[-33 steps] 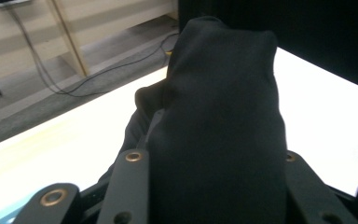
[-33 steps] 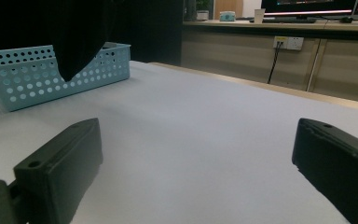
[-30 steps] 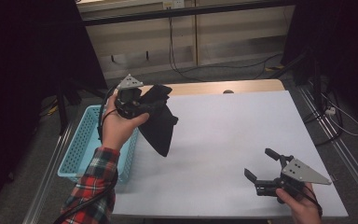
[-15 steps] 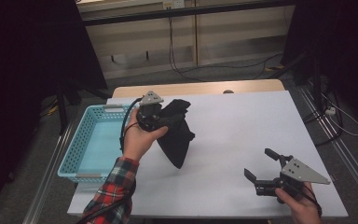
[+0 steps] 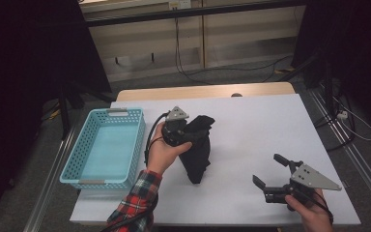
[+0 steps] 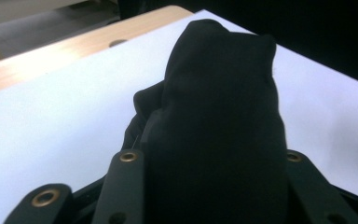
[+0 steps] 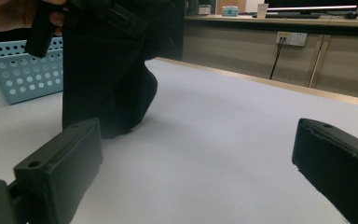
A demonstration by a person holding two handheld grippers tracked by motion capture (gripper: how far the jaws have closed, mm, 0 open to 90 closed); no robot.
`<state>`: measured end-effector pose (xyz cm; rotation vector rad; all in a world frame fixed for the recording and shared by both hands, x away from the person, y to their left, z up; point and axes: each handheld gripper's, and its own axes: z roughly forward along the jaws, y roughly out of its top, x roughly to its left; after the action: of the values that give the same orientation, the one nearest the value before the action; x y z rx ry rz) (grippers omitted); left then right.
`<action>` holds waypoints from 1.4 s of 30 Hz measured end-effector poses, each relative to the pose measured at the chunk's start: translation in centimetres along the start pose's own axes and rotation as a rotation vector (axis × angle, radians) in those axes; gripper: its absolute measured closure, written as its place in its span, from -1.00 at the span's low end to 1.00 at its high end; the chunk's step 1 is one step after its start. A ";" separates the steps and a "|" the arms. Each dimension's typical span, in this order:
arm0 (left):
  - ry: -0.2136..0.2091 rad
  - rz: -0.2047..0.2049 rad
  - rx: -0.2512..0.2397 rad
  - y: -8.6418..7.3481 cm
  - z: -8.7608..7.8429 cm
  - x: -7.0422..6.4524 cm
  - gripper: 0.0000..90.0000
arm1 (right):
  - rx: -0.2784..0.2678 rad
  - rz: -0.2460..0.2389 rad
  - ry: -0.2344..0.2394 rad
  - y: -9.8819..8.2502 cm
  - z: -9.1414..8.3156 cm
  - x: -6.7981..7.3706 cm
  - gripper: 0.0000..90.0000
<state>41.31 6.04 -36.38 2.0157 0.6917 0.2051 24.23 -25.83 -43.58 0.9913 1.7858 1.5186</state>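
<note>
A black cloth (image 5: 196,147) hangs from my left gripper (image 5: 188,131), which is shut on its upper part above the white table (image 5: 270,130). The cloth's lower tip touches the table. In the left gripper view the black cloth (image 6: 219,116) bulges up between the jaws and hides their tips. In the right gripper view the same cloth (image 7: 107,70) hangs at the far left, its bottom resting on the table. My right gripper (image 5: 272,173) stands open low over the table's front right, jaws wide apart with nothing between them, well clear of the cloth.
A light blue perforated basket (image 5: 77,159) sits at the table's left edge, with nothing in it; its wall (image 7: 18,74) shows behind the cloth. A wooden strip (image 5: 203,92) runs along the table's far edge. Cables lie on the floor beyond.
My left gripper has carried the cloth from above the basket rightward and down over the table, so the cloth's tip now touches the surface. The right gripper has stayed put.
</note>
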 end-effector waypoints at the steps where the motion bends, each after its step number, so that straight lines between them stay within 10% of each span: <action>1: 0.002 0.010 0.002 -0.2 0.2 -0.1 0.34 | 0.001 -0.007 0.000 0.0 0.0 0.1 -0.97; 8: -0.004 -0.014 0.001 -1.5 1.2 0.1 0.22 | 0.006 -0.008 0.000 0.0 0.0 0.0 -0.97; 17: 0.008 -0.023 -0.072 -1.7 0.4 0.5 -0.46 | 0.010 -0.014 0.003 0.1 0.1 -0.1 -0.97; 42: 0.100 -0.025 -0.053 -3.7 -2.4 2.3 -0.83 | 0.134 -0.007 0.061 0.7 5.5 0.0 -0.97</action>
<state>40.80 10.49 -38.55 1.9554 0.7661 0.3083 28.88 -22.79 -43.87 1.0104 1.9533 1.4551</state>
